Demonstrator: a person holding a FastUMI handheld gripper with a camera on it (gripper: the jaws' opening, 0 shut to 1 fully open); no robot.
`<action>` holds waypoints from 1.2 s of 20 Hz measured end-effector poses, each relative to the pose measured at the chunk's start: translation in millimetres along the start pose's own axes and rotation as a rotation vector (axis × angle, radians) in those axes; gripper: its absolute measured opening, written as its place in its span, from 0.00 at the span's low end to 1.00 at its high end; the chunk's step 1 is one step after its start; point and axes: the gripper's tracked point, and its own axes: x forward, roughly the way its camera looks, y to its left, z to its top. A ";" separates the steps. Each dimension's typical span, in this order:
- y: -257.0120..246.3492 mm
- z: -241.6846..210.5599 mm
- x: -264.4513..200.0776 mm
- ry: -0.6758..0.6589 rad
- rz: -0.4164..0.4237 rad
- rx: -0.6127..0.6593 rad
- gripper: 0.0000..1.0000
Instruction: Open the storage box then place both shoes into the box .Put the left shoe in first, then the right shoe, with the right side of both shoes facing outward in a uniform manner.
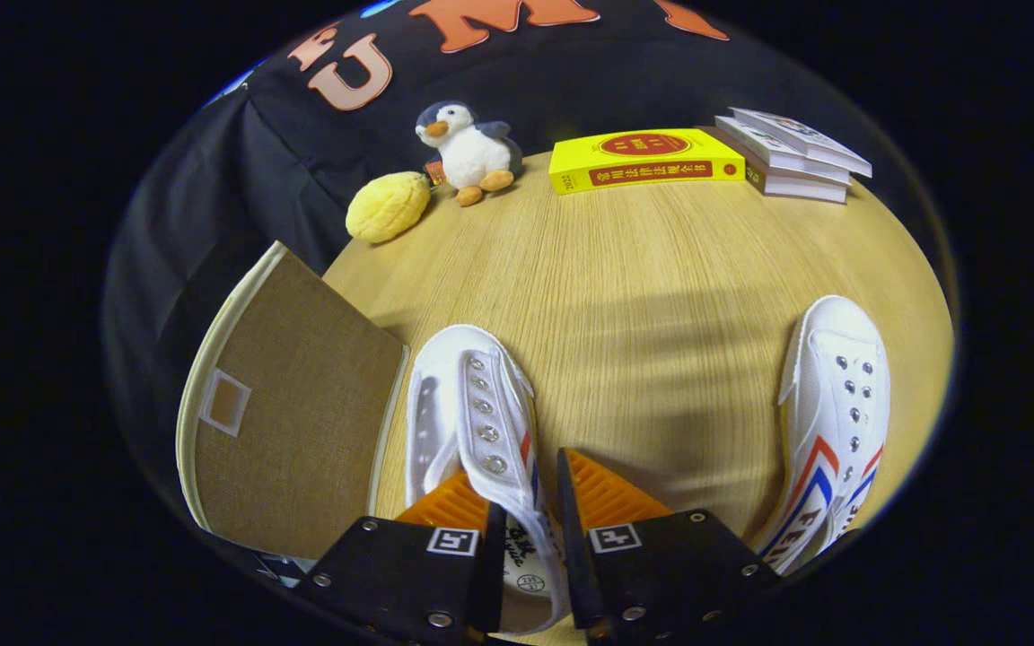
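Observation:
A white canvas shoe [472, 395] with metal eyelets and red and blue stripes lies toe-away beside the storage box [293, 404]. The box is brown fabric with cream trim and a small label window on the panel facing me. My gripper [526, 502] is shut on this shoe's eyelet-side wall near the heel, with one finger inside the opening and the other outside. The heel opening is partly hidden by the fingers. The second white shoe [840, 404] lies well off to the other side of the fingers, also toe-away.
All of this rests on a round wooden table [643, 287]. At its far edge are a plush penguin [472, 152], a yellow plush lump [388, 206], a thick yellow book [645, 160] and a short stack of white books [795, 157].

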 end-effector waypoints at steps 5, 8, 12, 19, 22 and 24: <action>5.5 7.4 8.6 0.027 0.024 0.105 0.25; 5.5 9.6 2.7 0.064 0.001 0.185 0.10; 32.9 38.2 -30.5 -0.003 0.082 0.216 0.07; 94.6 97.5 -102.3 -0.081 0.112 0.234 0.07; 142.9 106.7 -117.5 -0.066 0.162 0.238 0.07; 174.8 106.3 -113.8 -0.048 0.183 0.231 0.07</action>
